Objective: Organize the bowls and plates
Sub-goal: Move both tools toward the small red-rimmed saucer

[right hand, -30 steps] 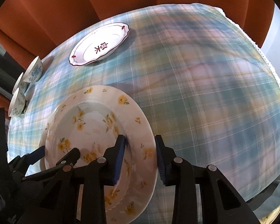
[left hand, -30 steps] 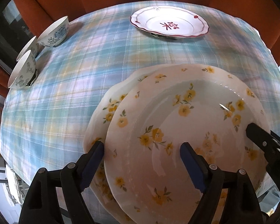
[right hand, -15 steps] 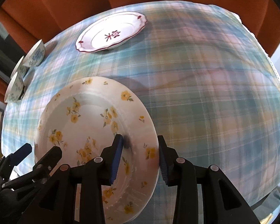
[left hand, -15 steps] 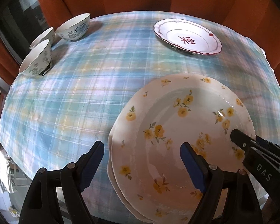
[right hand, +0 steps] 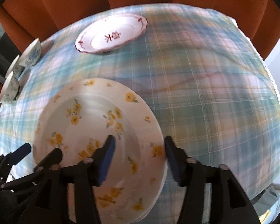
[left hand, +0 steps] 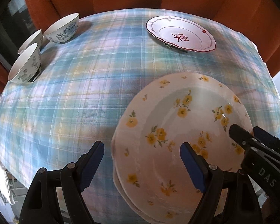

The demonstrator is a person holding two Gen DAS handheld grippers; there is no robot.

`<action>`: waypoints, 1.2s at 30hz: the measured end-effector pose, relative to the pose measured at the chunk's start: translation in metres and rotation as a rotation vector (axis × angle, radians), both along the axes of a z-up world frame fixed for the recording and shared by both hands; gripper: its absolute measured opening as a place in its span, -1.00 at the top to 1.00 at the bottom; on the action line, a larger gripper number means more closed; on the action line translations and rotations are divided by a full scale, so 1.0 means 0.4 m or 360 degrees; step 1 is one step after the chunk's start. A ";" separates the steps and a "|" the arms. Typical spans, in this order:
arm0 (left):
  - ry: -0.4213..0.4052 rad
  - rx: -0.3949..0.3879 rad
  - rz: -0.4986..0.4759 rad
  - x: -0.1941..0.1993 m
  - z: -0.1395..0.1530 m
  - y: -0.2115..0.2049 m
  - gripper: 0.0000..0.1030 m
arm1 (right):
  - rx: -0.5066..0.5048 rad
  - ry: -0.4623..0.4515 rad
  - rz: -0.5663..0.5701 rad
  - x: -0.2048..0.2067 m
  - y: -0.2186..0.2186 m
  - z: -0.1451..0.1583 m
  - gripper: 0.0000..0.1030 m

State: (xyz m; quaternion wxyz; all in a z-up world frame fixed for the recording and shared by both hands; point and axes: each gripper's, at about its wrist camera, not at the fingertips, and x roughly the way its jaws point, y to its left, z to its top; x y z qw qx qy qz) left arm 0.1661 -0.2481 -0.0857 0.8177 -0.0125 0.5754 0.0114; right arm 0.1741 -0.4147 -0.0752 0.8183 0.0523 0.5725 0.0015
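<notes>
Slid together since before: top plate (right hand: 95,127) now squared on lower plate (left hand: 121,186), between right gripper (right hand: 138,160) opening jaws. Left gripper (left hand: 141,166) wide, empty. Risk: snagging rim while withdrawing, skewing stack on surface (left hand: 74,97).

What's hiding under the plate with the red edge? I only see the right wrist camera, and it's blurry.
Observer: The left wrist view shows a small dark thing peeking from under the near rim of the red-edged plate. I can't tell what it is.
Operator: Is something under the bowls too?
Observer: A black block sits against the base of the nearest bowl.
Operator: Does my right claw have writing on it?
Observer: Yes, the right claw has the letters DAS on its side. Its jaws are opening, with the rim of the flowered plate between them.
</notes>
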 end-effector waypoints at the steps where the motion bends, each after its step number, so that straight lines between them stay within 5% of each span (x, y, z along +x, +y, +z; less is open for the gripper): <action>1: -0.0002 -0.0022 -0.0006 0.002 0.002 0.009 -0.65 | -0.0028 -0.0013 -0.0016 -0.005 0.008 0.009 -0.30; 20: -0.0148 -0.0183 -0.0318 0.090 0.115 0.146 -0.65 | -0.0175 -0.0119 -0.0310 -0.023 0.166 0.149 -0.33; 36: -0.0313 -0.0129 -0.0168 0.319 0.201 0.131 -0.91 | -0.0048 -0.0242 -0.0225 0.224 0.115 0.200 -0.51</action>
